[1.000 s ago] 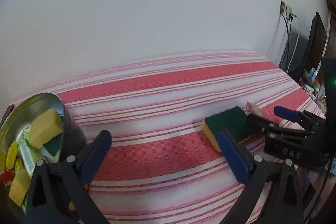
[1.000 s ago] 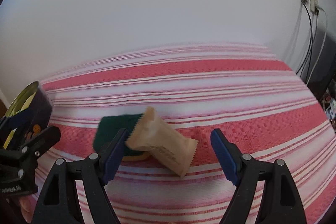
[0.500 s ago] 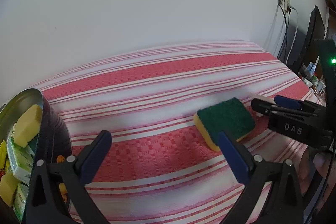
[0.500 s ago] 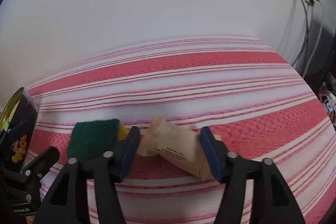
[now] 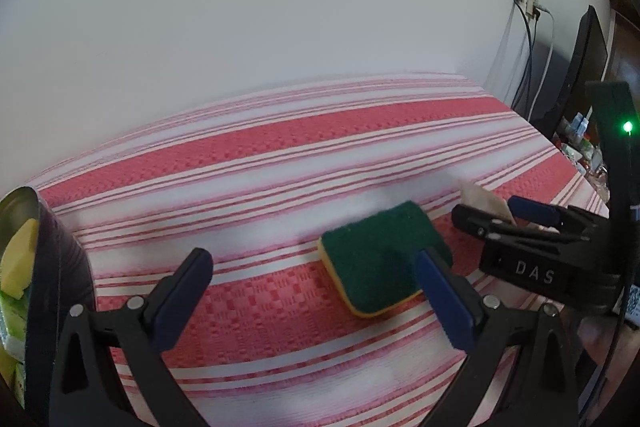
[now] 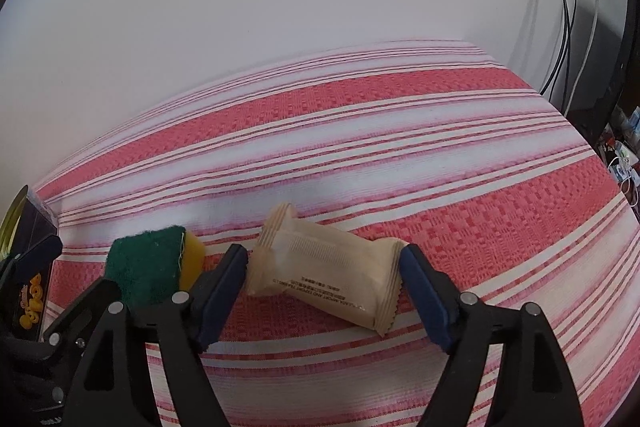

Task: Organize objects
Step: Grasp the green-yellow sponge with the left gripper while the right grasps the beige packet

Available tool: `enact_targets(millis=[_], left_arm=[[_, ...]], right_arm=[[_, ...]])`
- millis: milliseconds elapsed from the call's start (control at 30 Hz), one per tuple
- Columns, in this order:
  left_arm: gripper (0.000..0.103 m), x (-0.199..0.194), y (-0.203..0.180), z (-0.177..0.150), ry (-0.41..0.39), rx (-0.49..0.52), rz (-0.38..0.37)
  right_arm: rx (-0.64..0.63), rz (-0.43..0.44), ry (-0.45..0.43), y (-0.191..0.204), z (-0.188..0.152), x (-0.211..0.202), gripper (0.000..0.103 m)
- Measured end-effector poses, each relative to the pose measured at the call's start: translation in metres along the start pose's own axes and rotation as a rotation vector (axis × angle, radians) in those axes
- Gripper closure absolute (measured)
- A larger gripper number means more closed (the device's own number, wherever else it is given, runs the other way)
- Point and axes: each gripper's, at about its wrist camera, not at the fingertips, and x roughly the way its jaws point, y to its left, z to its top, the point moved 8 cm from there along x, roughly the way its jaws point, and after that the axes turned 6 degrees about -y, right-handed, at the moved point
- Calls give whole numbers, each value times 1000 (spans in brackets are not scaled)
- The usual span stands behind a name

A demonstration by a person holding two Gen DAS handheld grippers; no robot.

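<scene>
The right gripper (image 6: 322, 291) sat nearest, its fingers (image 6: 424, 301) opening on either side of a beige snack packet (image 6: 326, 277), which lay between them on the striped tabletop (image 6: 460, 163); whether the pads pressed it could not be told. The packet looked light, crinkly and slippery, with soft contents, so a hold across its puffed middle would likely serve better than the thin crimped ends. The left gripper (image 5: 312, 291) stood wide and empty, near the green-and-yellow sponge (image 5: 380, 267), which lay just beside the packet. The sponge seemed soft and springy, easy to pinch across its short sides. Farther left stood a tin (image 5: 48, 267) already holding sponges and wrappers.
</scene>
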Motion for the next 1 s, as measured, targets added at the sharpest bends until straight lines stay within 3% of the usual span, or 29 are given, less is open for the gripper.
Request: enact_targets(millis=[167,467,600,1000], left_arm=[[1,1,5,-12,24,-22,-35],[1,-2,-4,-14,19,-48,-78],[1,2,-10,-12,6,-6,-45],[1,9,-27,-6,20,13,-68]], right_arm=[[-13,-6,-10,-1,1,2,48],[17,13,-54,-5,0,-10,54],[26,-1,-70,-8,3,-11,54],[53,-14,-78,-24,3,-14,54]])
